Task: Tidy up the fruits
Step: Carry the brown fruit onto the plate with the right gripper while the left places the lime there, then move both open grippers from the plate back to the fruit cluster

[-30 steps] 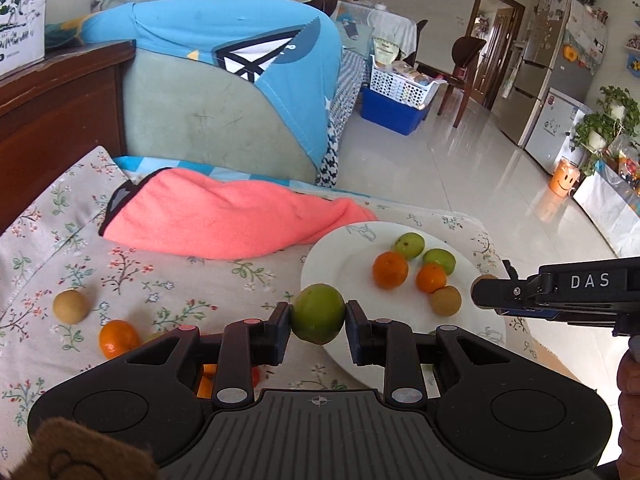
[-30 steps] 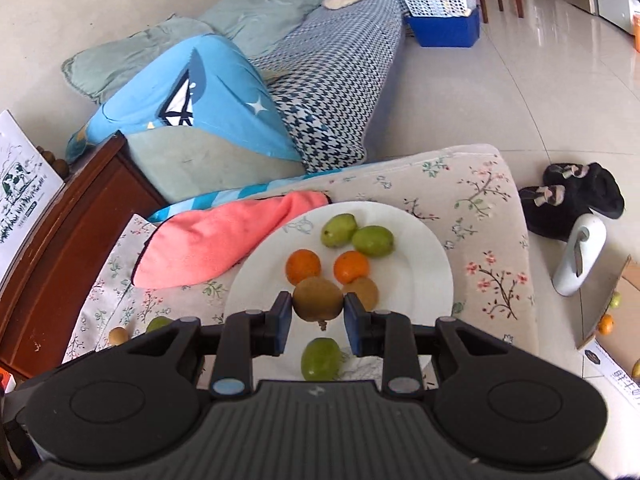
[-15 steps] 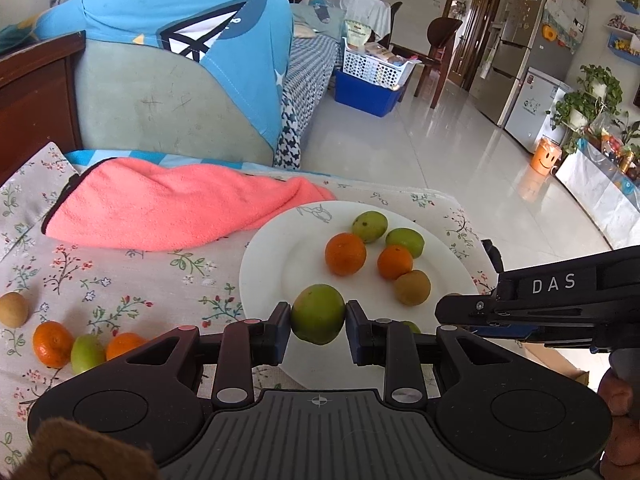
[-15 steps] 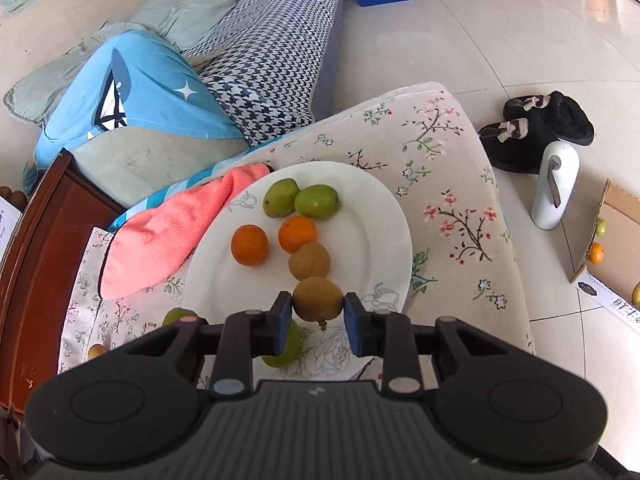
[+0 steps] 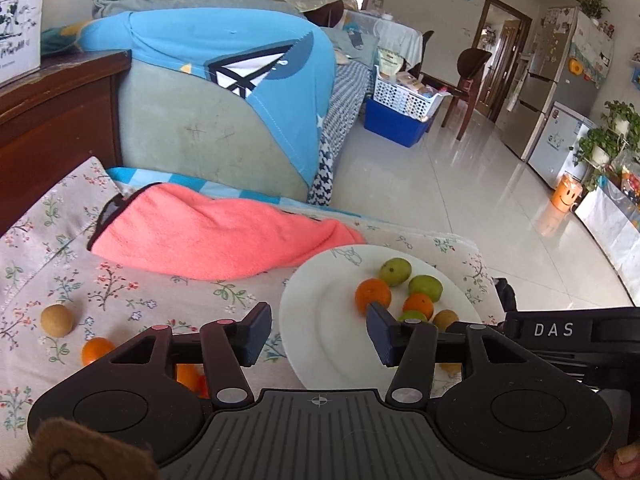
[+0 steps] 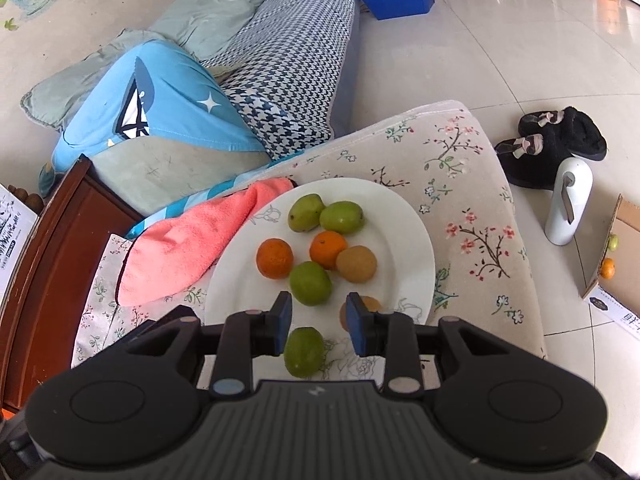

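Note:
A white plate on the flowered cushion holds several green, orange and brown fruits. My left gripper hovers at the plate's left edge, its jaws opening with nothing between them. A green fruit lies in the middle of the plate, partly hidden in the left wrist view as the green fruit. My right gripper stands open over the plate's near side. A brown fruit lies on the plate, partly behind its right finger. Another green fruit rests on the plate below the fingers.
Left of the plate, a brown fruit and an orange lie on the cushion. A pink towel lies behind them. A wooden cabinet, a sofa, slippers and a cardboard box surround the cushion.
The left gripper opened and let go of the green fruit, which now lies on the plate. The brown fruit left the right gripper's pads and rests on the plate.

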`<control>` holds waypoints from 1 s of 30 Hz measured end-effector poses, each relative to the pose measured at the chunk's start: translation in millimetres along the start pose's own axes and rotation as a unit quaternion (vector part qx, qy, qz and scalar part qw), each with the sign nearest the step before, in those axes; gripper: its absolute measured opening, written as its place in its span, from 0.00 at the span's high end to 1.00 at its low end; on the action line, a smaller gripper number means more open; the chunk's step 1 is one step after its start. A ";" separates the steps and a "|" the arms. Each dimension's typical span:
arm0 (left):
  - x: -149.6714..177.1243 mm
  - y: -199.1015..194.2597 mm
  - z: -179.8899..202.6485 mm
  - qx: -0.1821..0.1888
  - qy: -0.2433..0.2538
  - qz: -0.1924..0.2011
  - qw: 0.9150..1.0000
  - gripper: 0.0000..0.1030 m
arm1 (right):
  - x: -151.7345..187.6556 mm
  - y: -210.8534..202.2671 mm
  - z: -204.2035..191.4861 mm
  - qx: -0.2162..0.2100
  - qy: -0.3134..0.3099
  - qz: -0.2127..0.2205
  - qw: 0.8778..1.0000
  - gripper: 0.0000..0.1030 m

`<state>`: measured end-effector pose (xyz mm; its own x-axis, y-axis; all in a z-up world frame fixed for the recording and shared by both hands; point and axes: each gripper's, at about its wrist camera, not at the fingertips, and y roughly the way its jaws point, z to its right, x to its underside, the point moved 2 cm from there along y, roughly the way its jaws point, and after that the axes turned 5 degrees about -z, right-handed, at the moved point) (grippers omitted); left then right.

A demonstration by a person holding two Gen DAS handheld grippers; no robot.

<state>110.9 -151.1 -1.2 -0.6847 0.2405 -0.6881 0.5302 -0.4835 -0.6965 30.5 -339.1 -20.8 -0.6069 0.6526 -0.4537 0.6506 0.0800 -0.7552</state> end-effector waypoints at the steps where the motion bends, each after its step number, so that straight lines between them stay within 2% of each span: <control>1: -1.3 -2.8 -3.2 -0.003 -0.003 0.001 1.000 0.49 | 0.2 0.2 -2.4 -0.003 -0.004 -0.001 1.000 0.70; 4: -5.2 -12.0 -16.9 -0.017 -0.017 -0.001 1.000 0.45 | 3.4 1.4 -11.9 -0.018 -0.019 -0.006 1.000 0.69; 14: -11.6 -31.0 -57.8 -0.059 -0.036 -0.010 0.998 0.44 | 20.8 5.4 -55.7 -0.046 -0.116 -0.015 0.992 0.69; 22: -17.3 -36.9 -82.6 -0.084 -0.040 -0.015 0.996 0.44 | 34.6 12.6 -78.7 -0.072 -0.164 -0.031 0.983 0.69; 27: -23.0 -37.2 -111.1 -0.097 -0.073 -0.022 0.992 0.44 | 44.5 18.2 -92.7 -0.085 -0.196 -0.040 0.976 0.69; 30: -22.3 -31.9 -129.1 -0.118 -0.089 -0.032 0.989 0.44 | 50.4 22.4 -99.8 -0.095 -0.214 -0.047 0.971 0.69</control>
<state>173.8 -32.4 10.1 -0.7866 0.1022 -0.6089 0.5702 -0.2582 -0.7799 60.1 -229.2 -13.3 -0.7750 0.2658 -0.5733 0.6314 0.2880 -0.7200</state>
